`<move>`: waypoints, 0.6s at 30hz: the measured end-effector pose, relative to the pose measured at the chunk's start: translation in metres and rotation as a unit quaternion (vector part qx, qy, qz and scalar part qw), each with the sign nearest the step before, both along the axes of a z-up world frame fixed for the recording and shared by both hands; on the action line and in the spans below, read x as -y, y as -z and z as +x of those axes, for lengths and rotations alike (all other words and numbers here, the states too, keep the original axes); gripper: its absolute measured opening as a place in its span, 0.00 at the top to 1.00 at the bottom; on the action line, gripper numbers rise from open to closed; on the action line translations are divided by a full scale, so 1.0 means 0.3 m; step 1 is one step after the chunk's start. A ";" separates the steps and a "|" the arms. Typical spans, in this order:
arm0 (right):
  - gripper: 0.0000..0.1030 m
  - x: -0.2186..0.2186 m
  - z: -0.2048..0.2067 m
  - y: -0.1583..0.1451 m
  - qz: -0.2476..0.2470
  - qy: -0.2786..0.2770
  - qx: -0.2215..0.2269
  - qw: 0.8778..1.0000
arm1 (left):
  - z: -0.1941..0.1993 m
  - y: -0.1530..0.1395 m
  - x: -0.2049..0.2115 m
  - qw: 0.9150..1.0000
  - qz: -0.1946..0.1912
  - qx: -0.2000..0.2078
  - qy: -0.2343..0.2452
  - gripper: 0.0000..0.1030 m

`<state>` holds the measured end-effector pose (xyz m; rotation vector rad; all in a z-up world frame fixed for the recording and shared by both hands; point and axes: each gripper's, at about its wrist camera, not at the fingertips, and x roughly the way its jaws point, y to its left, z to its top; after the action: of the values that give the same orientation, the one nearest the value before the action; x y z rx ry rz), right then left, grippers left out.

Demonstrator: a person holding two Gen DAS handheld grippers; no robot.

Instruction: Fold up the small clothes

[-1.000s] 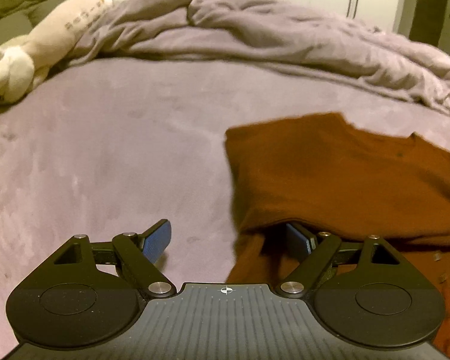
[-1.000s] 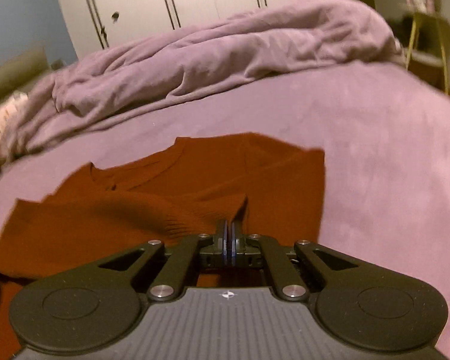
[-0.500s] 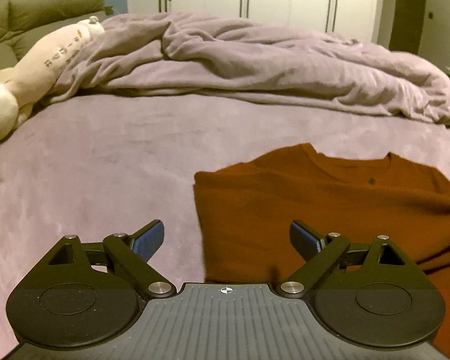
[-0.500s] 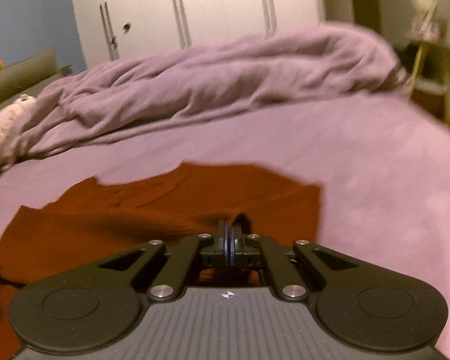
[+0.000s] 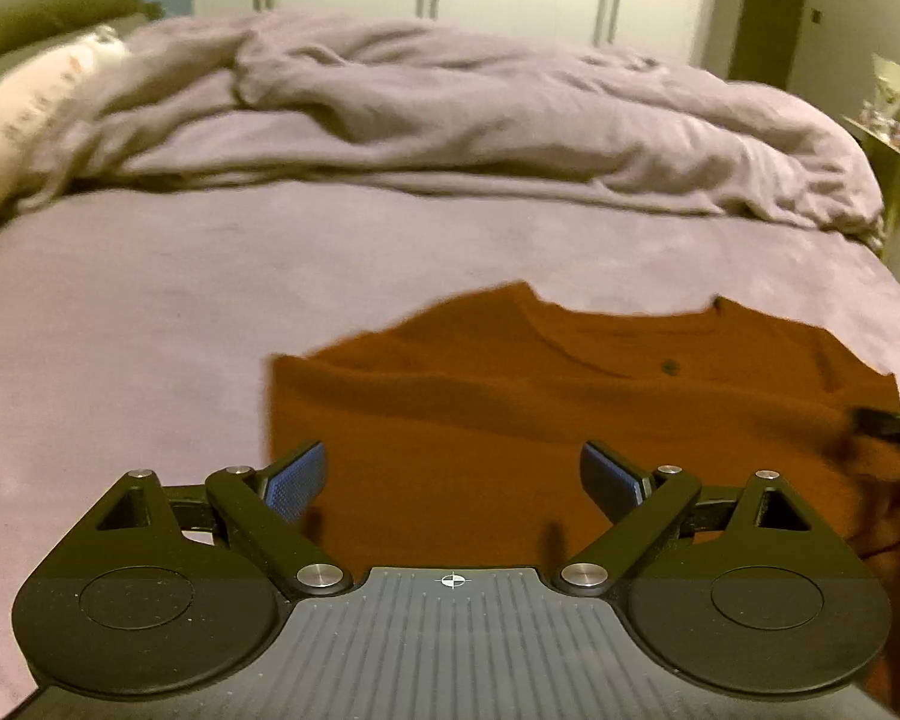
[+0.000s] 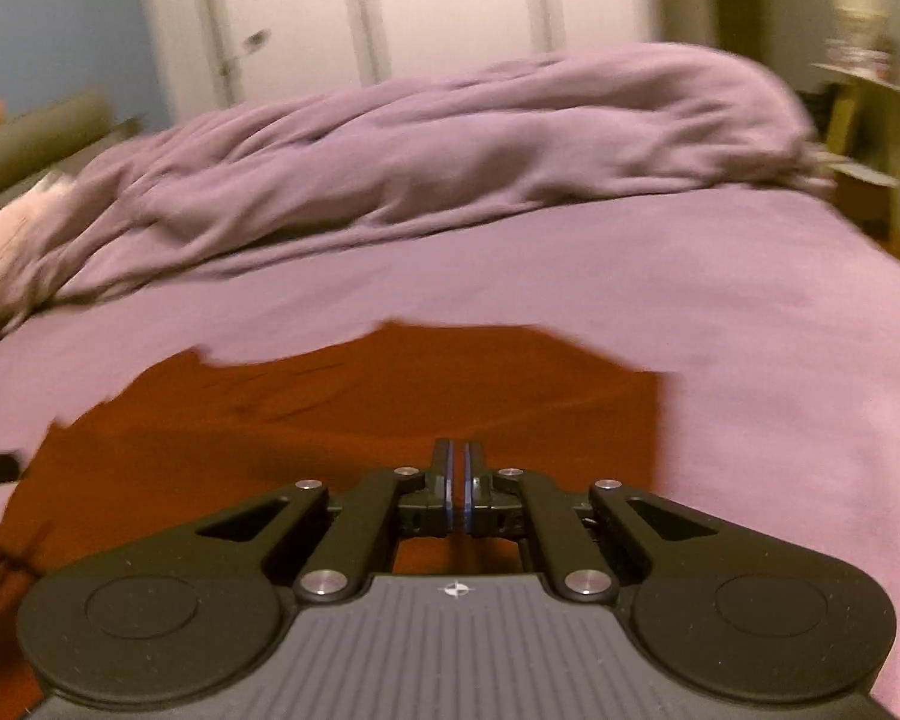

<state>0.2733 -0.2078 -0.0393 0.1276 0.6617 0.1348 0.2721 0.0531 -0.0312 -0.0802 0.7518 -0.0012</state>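
Note:
A rust-brown small sweater (image 5: 570,414) lies on the purple bed sheet (image 5: 150,330), neckline away from me, its sides folded in. My left gripper (image 5: 453,477) is open and empty, hovering over the sweater's near left part. My right gripper (image 6: 457,480) has its jaws together over the sweater (image 6: 390,408) near its right side; no cloth shows between the pads. The right gripper's tip (image 5: 894,423) shows at the right edge of the left wrist view.
A rumpled purple duvet (image 5: 450,120) lies across the far side of the bed. A cream plush toy (image 5: 24,114) rests at the far left. White wardrobe doors (image 6: 390,18) stand behind. A small side table (image 6: 864,120) is at the right.
The left gripper drew back from under the sweater's edge and moved right over the garment. The right gripper lowered the folded cloth; the sweater now lies flatter.

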 end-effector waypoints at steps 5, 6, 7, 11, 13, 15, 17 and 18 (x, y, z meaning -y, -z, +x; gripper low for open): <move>0.98 -0.176 0.121 0.121 -0.055 -0.048 -0.019 0.997 | 0.075 0.123 0.037 0.999 0.025 -0.043 0.009 0.02; 0.99 -0.187 0.135 0.129 -0.069 -0.040 -0.012 0.997 | 0.074 0.130 0.042 0.999 0.042 -0.031 0.010 0.00; 1.00 -0.186 0.153 0.135 -0.072 -0.029 -0.009 0.997 | 0.076 0.135 0.047 0.998 0.055 -0.024 0.014 0.00; 1.00 -0.137 0.177 0.141 -0.037 -0.014 -0.017 0.999 | 0.066 0.138 0.034 0.998 0.053 -0.021 0.022 0.00; 1.00 -0.113 0.115 0.129 -0.036 -0.020 -0.019 0.999 | 0.041 0.125 0.018 0.998 0.053 -0.021 0.026 0.00; 1.00 -0.083 0.013 0.118 -0.042 -0.027 -0.011 0.999 | 0.002 0.125 -0.005 0.998 0.049 -0.021 0.028 0.00; 1.00 -0.031 -0.080 0.115 -0.047 -0.022 -0.001 0.999 | -0.036 0.130 -0.034 0.999 0.034 -0.017 0.028 0.00; 1.00 0.001 -0.116 0.114 -0.045 -0.015 0.000 0.999 | -0.057 0.135 -0.050 0.999 0.022 -0.015 0.028 0.00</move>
<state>0.2385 -0.2081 -0.0736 0.0304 0.6683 0.1343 0.2550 0.0681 -0.0718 -0.0178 0.7826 -0.0371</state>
